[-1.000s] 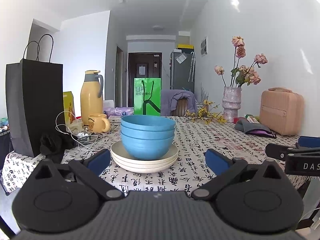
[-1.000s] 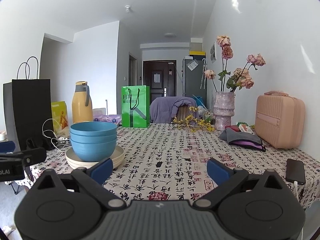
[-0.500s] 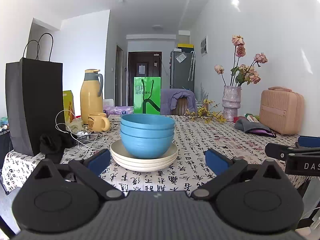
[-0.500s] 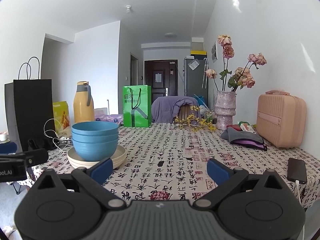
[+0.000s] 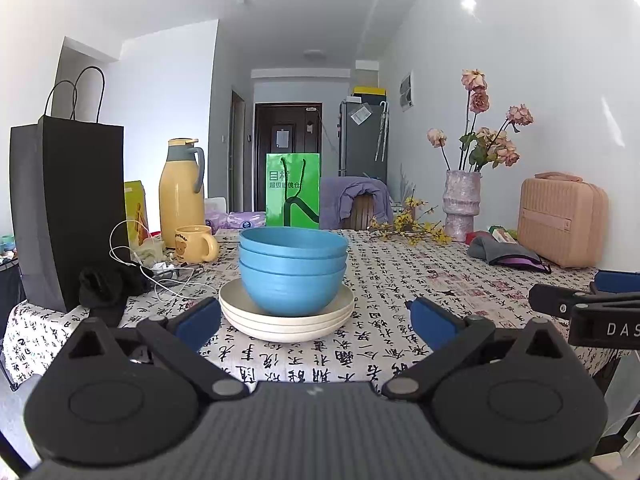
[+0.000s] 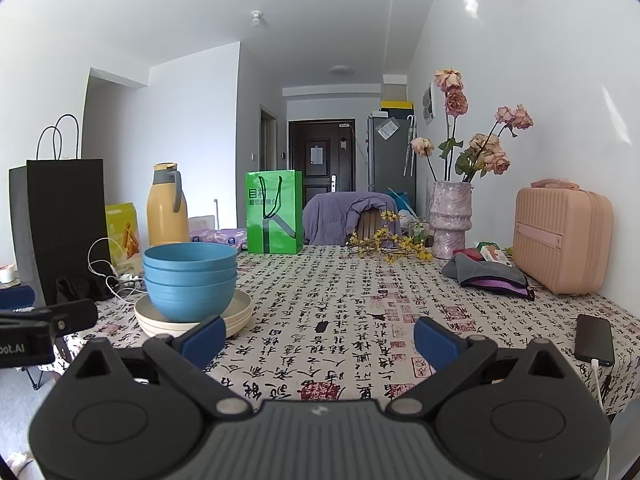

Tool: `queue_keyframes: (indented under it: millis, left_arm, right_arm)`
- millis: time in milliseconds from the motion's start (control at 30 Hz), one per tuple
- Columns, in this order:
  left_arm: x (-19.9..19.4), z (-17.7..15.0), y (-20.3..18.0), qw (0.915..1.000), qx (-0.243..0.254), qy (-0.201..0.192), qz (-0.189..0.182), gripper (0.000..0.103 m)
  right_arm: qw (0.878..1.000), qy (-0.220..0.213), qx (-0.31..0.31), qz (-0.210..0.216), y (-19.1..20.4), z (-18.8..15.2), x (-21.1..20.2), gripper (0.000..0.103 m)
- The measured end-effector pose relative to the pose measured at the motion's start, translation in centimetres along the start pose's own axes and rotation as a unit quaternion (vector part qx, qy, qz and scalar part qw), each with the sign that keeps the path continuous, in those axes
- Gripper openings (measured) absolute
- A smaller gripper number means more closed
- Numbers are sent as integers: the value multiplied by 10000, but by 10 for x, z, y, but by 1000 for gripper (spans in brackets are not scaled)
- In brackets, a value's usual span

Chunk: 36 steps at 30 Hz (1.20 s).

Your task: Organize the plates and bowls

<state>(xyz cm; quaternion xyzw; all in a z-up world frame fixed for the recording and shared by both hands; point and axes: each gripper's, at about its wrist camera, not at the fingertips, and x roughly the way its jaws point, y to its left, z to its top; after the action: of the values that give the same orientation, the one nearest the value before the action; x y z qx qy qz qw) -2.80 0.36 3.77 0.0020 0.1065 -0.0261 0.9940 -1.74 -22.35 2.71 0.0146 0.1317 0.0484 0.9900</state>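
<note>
Left wrist view: your left hand-held gripper (image 5: 314, 320) gapes wide and empty, blue bowls (image 5: 293, 270) nested on cream plates (image 5: 286, 320) just ahead on the counter (image 5: 400, 300). Right wrist view: your right hand-held gripper (image 6: 318, 340) is spread too, stack at near left. Stacking looks done; nothing gripped.

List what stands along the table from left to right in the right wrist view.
Black paper bag → yellow thermos → blue bowls stacked on the cream plates → green shopping bag → vase of dried roses → pink case.
</note>
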Motion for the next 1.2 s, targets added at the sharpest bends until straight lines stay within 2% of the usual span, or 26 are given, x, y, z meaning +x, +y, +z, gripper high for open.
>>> queue_keyframes:
  millis: [1200]
  left_arm:
    - [0,0,1,10000,28,-29,21,103]
  right_arm:
    - [10000,37,22,18,-1,-1,1,101]
